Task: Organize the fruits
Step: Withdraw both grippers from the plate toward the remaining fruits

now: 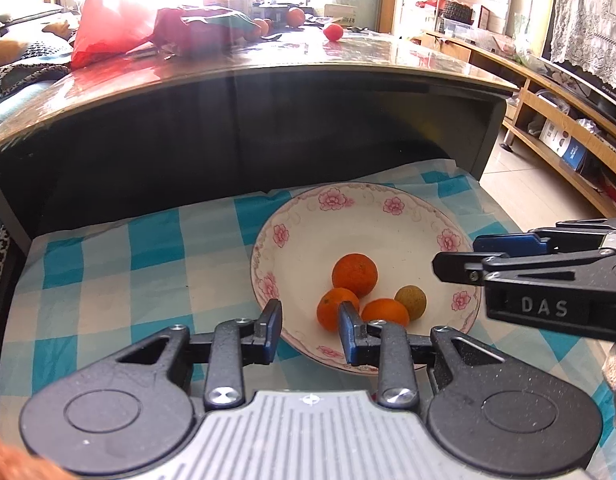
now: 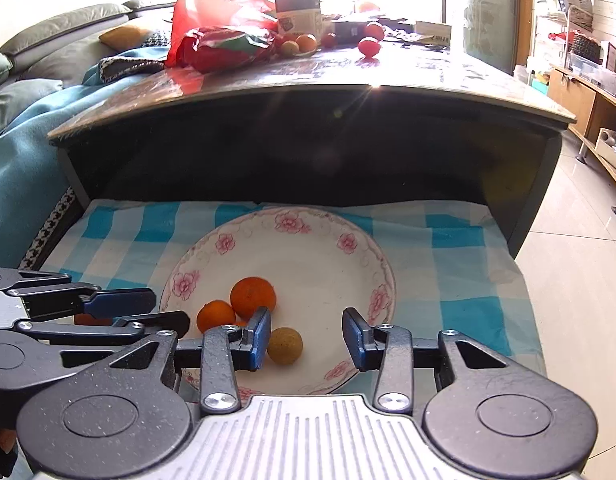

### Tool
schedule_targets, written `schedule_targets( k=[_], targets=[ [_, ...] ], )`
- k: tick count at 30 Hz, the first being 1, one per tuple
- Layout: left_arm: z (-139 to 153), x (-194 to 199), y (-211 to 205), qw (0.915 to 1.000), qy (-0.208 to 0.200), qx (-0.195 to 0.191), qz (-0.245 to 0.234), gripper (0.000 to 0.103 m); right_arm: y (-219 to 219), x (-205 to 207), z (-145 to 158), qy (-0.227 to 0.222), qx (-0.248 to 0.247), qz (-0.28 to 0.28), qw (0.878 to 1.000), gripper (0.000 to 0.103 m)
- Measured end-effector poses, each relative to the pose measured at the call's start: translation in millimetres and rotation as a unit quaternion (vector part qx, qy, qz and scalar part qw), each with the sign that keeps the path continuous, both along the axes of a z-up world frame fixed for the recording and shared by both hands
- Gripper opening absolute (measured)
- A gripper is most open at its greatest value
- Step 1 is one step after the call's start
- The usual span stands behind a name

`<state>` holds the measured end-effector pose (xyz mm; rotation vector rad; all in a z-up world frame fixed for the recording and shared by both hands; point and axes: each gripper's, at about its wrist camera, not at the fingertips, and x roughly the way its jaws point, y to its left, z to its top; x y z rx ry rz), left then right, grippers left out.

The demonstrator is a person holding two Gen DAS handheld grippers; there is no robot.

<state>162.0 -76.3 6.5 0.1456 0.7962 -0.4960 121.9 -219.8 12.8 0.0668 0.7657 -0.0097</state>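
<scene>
Between placements: both grippers, left (image 1: 310, 330) and right (image 2: 305, 338), hover open-fingered over the plate (image 1: 388, 216); next, fetch far tabletop (image 1: 348, 56) fruit

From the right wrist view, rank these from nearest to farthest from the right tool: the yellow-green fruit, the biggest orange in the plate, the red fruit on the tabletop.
1. Yellow-green fruit: in the plate, just inside the left finger of the right tool.
2. Biggest orange: deeper in the plate, to the left.
3. Red fruit: far back on the raised tabletop, by the window.
</scene>
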Motion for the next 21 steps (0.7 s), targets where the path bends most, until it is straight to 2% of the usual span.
schedule_targets(
  k=[6,12,21],
  targets=[
    [7.0,-6.0,15.4,1.0,-0.004,0.002,0.008,0.04,-2.4,-6.1,7.1,-0.008,0.009,0.001,1.0,0.034],
    [8.3,-19.6,36.7,0.9999,0.003,0.009,0.005,0.04,17.7,-21.1,2.8,0.011,0.016,0.052,0.998,0.034],
    [-2.2,-54.8,76.2,0.9989,0.035,0.032,0.002,0.04,48.9,-39.2,-13.6,0.054,0.02,0.122,0.991,0.034]
  ],
)
